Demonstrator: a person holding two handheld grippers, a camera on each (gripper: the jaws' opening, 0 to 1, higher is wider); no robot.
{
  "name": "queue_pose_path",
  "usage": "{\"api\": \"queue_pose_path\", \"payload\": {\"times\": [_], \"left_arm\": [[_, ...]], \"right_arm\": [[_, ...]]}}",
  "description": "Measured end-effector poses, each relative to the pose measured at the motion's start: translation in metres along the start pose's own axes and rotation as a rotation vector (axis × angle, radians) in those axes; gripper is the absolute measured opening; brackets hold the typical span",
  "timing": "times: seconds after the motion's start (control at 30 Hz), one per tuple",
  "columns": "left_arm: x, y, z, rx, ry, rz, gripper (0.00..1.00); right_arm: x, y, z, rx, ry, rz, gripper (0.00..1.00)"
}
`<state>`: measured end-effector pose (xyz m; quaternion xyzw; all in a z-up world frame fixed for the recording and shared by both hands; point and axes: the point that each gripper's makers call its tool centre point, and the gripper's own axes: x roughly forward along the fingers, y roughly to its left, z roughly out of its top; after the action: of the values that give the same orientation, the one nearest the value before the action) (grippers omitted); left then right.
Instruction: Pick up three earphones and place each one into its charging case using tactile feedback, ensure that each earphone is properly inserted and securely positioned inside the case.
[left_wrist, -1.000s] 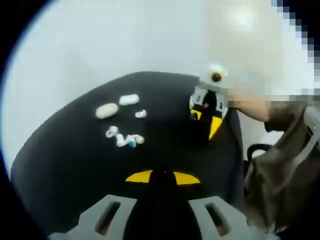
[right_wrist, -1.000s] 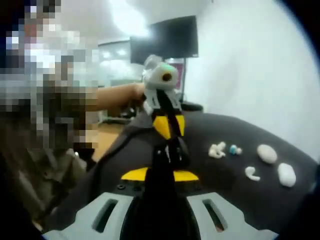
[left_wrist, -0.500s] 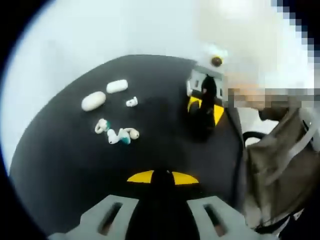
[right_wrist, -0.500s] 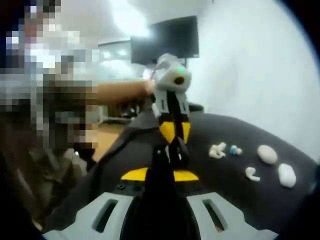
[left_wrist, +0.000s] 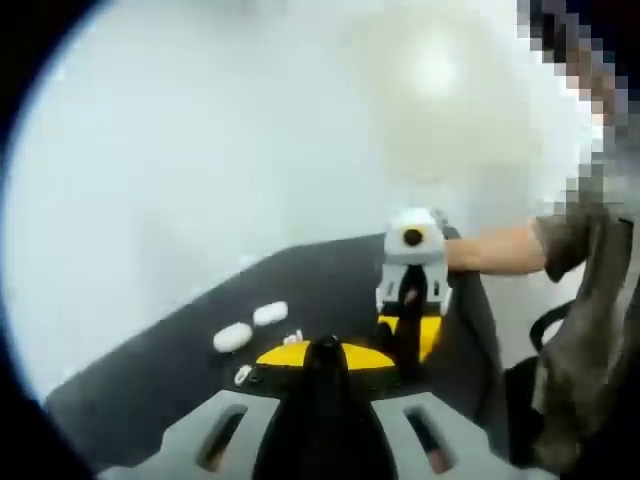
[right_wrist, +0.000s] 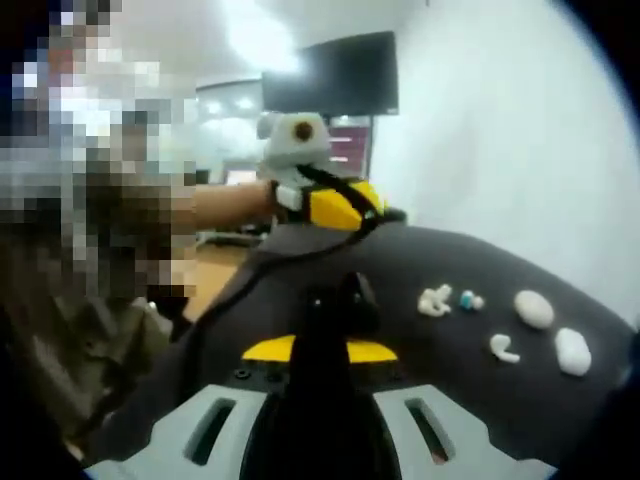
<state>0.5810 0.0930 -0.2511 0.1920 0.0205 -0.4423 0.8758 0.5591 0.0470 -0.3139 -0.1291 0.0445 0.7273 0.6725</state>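
Note:
On the black table (right_wrist: 480, 400) lie two white charging cases (right_wrist: 534, 308) (right_wrist: 573, 350), a loose white earphone (right_wrist: 505, 348), and a small heap of earphones (right_wrist: 435, 300) with a teal-tipped one (right_wrist: 468, 299) beside it. My right gripper (right_wrist: 345, 295) is shut, holds nothing and points across the table left of the heap. My left gripper (right_wrist: 375, 215) hangs in the air beyond it, tilted sideways. In the left gripper view, my left gripper (left_wrist: 325, 350) is shut with nothing in it. It partly hides the cases (left_wrist: 232, 337) (left_wrist: 270, 314) and an earphone (left_wrist: 293, 338). The right gripper (left_wrist: 407, 350) stands at the right.
A white wall (left_wrist: 200, 150) rises behind the table. A dark screen (right_wrist: 335, 75) hangs at the back of the room. A person's arm (left_wrist: 490, 250) and clothing (left_wrist: 580, 350) take up the right of the left gripper view. A chair (left_wrist: 545, 320) stands off the table's edge.
My left gripper has lifted and tipped up, so its view holds more wall and less table. In the right gripper view it rose and swung sideways. The right gripper stayed put.

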Motion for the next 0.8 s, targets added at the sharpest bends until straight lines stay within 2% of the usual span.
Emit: {"api": "queue_pose_path", "payload": {"times": [0.1, 0.2, 0.27, 0.3, 0.43, 0.53, 0.7, 0.8], "left_arm": [[0.005, -0.014, -0.003, 0.133, 0.015, 0.018, 0.08], [0.006, -0.018, 0.0, 0.218, 0.008, 0.057, 0.08], [0.007, -0.026, 0.004, 0.217, -0.004, 0.041, 0.08], [0.008, -0.028, 0.006, 0.259, -0.001, 0.043, 0.08], [0.012, -0.033, 0.001, 0.373, 0.068, 0.05, 0.08], [0.015, -0.035, -0.002, 0.404, 0.088, 0.053, 0.08], [0.017, -0.04, 0.0, 0.532, 0.132, 0.061, 0.08], [0.019, -0.042, -0.001, 0.573, 0.156, 0.053, 0.08]], "right_arm": [[0.0, 0.0, 0.0, 0.0, 0.002, 0.001, 0.18], [0.0, 0.0, 0.0, -0.001, 0.002, 0.001, 0.18], [0.0, 0.0, -0.001, -0.001, 0.003, 0.0, 0.18], [0.0, 0.0, -0.001, -0.002, 0.003, 0.0, 0.18], [0.0, 0.0, -0.001, -0.001, 0.003, 0.002, 0.18], [0.0, 0.0, -0.001, -0.006, 0.005, -0.001, 0.18], [0.0, -0.001, -0.001, -0.007, 0.007, -0.001, 0.18], [0.0, 0.0, -0.001, -0.006, 0.006, 0.002, 0.18]]}}
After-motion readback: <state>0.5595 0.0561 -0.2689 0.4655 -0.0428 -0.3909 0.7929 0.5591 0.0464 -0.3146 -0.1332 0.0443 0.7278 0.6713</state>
